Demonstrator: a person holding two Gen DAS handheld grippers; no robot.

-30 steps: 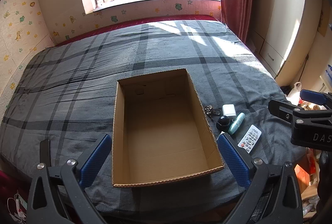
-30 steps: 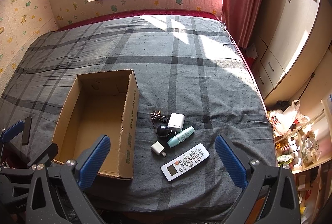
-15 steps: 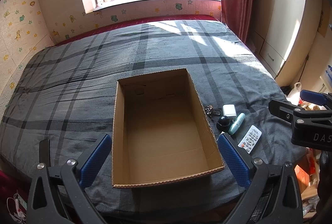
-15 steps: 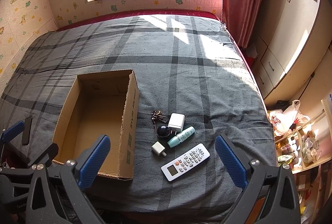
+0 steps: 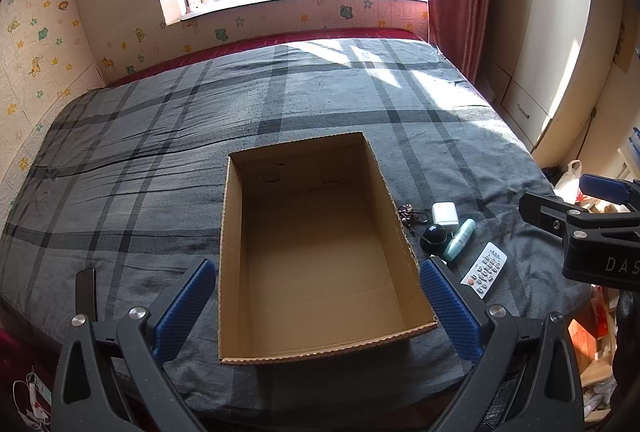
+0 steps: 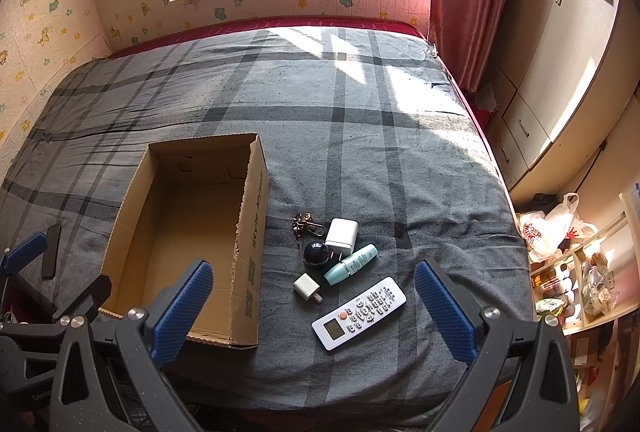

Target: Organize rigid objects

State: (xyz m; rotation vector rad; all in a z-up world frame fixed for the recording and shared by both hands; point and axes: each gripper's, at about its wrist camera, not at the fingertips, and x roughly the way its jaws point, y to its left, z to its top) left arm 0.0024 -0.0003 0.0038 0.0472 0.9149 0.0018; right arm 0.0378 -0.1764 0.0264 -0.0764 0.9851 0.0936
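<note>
Cluster of small rigid items on the bed point(image 6: 360, 136), just right of the open cardboard box point(image 6: 256, 216): white remote point(image 6: 359, 313), teal tube point(image 6: 351, 264), dark ball point(image 6: 316, 252), white charger point(image 6: 341, 234), keyring point(image 6: 306, 225). Small white plug point(image 6: 306, 287) shows in right view only (left view hides it behind a finger). Box corrugated, bare inside. Left hand-held gripper point(image 5: 316, 312) spread wide over box; right hand-held gripper point(image 6: 314, 310) spread, nothing between fingers.
</note>
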